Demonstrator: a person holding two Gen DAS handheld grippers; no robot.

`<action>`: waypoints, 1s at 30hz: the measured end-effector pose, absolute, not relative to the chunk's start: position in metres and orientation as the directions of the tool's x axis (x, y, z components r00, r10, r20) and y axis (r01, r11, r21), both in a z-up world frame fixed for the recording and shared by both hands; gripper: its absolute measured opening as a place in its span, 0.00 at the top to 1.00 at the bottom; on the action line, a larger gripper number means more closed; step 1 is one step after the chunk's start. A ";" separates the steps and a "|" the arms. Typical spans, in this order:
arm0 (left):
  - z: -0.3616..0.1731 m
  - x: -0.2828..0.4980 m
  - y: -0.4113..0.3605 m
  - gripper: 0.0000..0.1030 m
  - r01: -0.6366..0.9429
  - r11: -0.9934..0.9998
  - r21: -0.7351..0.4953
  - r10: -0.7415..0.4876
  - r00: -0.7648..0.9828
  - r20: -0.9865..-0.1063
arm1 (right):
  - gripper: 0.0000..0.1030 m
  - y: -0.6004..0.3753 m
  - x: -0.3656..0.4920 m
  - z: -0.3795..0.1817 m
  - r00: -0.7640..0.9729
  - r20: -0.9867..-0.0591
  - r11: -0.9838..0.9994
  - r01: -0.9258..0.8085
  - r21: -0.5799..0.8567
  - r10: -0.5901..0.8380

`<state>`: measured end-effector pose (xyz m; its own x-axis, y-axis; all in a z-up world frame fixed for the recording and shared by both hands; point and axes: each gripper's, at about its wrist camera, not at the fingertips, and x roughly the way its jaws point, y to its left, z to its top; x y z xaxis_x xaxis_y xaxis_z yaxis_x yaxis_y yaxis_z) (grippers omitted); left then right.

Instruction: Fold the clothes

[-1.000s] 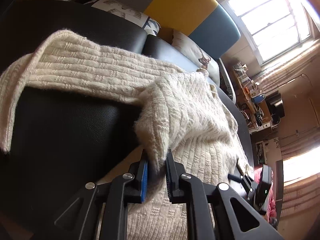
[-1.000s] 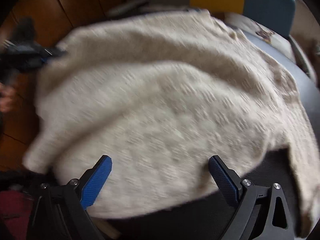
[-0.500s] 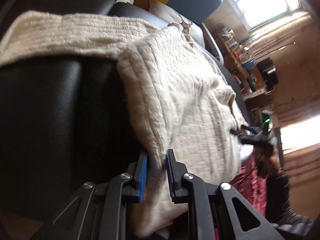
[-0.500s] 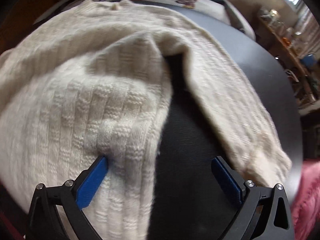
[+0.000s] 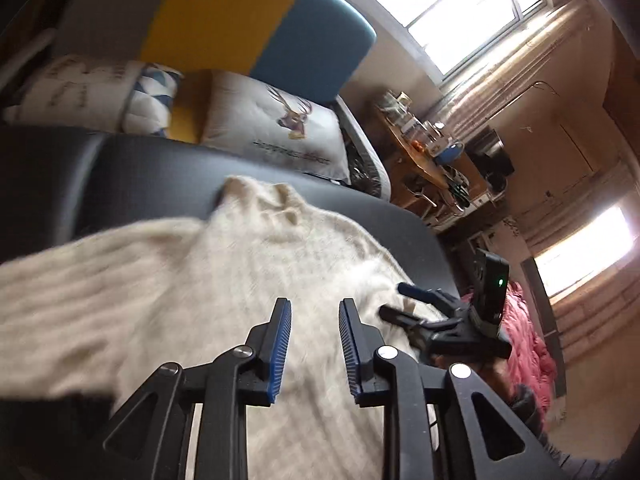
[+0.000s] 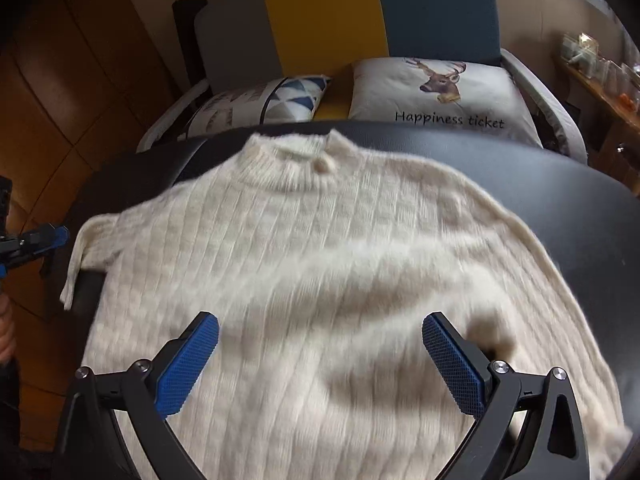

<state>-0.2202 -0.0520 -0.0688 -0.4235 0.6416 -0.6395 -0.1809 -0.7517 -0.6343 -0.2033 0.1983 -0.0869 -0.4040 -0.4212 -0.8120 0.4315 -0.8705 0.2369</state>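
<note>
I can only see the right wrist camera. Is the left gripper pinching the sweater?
Observer: No. In the left wrist view the left gripper has its jaws opening with nothing between them; the sweater lies underneath.
Operator: Is anything pink nearby?
Observer: Yes, a pink blanket shows just beyond the right gripper, past the edge of the dark surface.
Operator: Where's the light coming from?
Observer: From a big bright window high above a cluttered table.
</note>
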 end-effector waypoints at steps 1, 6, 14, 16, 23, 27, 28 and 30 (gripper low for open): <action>-0.074 -0.244 -0.039 0.75 -0.187 -0.741 -0.644 0.657 -0.397 -0.641 | 0.00 0.195 -0.216 -0.090 -0.402 -0.804 -0.864 0.437 0.252 -0.438; -0.117 -0.329 -0.007 0.74 -0.150 -0.721 -0.676 0.686 -0.292 -0.667 | 0.00 0.182 -0.259 -0.127 -0.329 -0.812 -0.832 0.461 0.307 -0.482; -0.186 -0.405 0.023 0.71 -0.067 -0.723 -0.687 0.689 -0.135 -0.712 | 0.00 0.187 -0.242 -0.153 -0.386 -0.760 -0.796 0.541 0.272 -0.522; -0.189 -0.411 0.027 0.71 -0.090 -0.750 -0.656 0.661 -0.133 -0.738 | 0.00 0.191 -0.240 -0.153 -0.394 -0.742 -0.791 0.538 0.291 -0.542; -0.190 -0.420 0.050 0.73 -0.168 -0.700 -0.694 0.710 -0.066 -0.701 | 0.00 0.204 -0.241 -0.154 -0.396 -0.694 -0.770 0.519 0.370 -0.601; -0.160 -0.408 0.072 0.97 -0.327 -0.597 -0.733 0.795 -0.119 -0.594 | 0.00 0.208 -0.244 -0.154 -0.398 -0.670 -0.758 0.509 0.408 -0.627; -0.151 -0.406 0.073 0.98 -0.354 -0.574 -0.739 0.814 -0.145 -0.563 | 0.00 0.208 -0.243 -0.154 -0.399 -0.666 -0.757 0.507 0.413 -0.630; -0.143 -0.404 0.075 0.98 -0.391 -0.565 -0.726 0.821 -0.183 -0.541 | 0.00 0.209 -0.243 -0.154 -0.401 -0.661 -0.755 0.503 0.420 -0.634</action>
